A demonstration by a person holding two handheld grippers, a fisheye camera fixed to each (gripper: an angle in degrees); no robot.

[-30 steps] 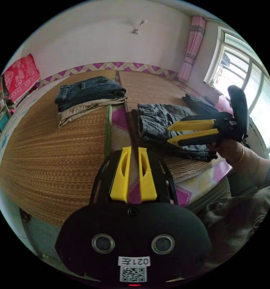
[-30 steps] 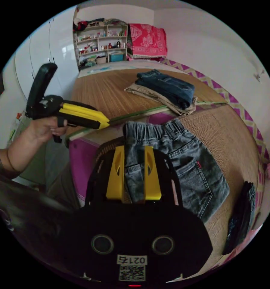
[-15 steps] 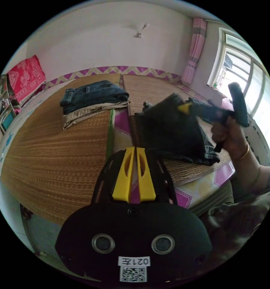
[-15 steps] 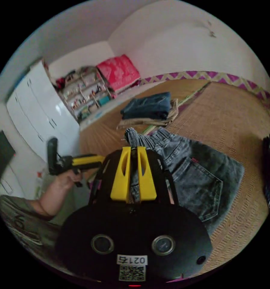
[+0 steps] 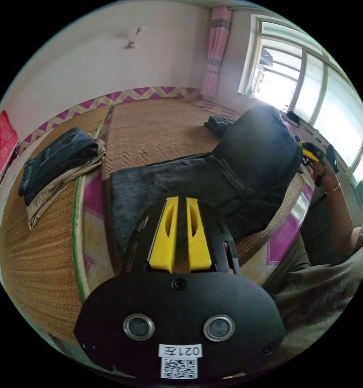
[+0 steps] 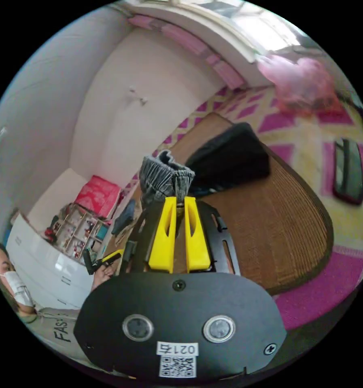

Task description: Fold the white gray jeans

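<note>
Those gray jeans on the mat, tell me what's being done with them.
A person is working the gray jeans with a handheld tool in each hand. The right tool is shut on the bunched waistband and holds that end lifted off the woven mat, so the jeans lie partly spread, partly raised. The left tool hangs over the near part of the jeans, jaws nearly together, gripping nothing. A folded stack sits aside.

place: home bedroom | cues: woven straw mats (image 5: 157, 129) on a bed platform; pink curtain (image 5: 215, 48) by window (image 5: 310, 81); cluttered shelves (image 6: 82, 226); stacked folded clothes (image 5: 60, 161)
</note>
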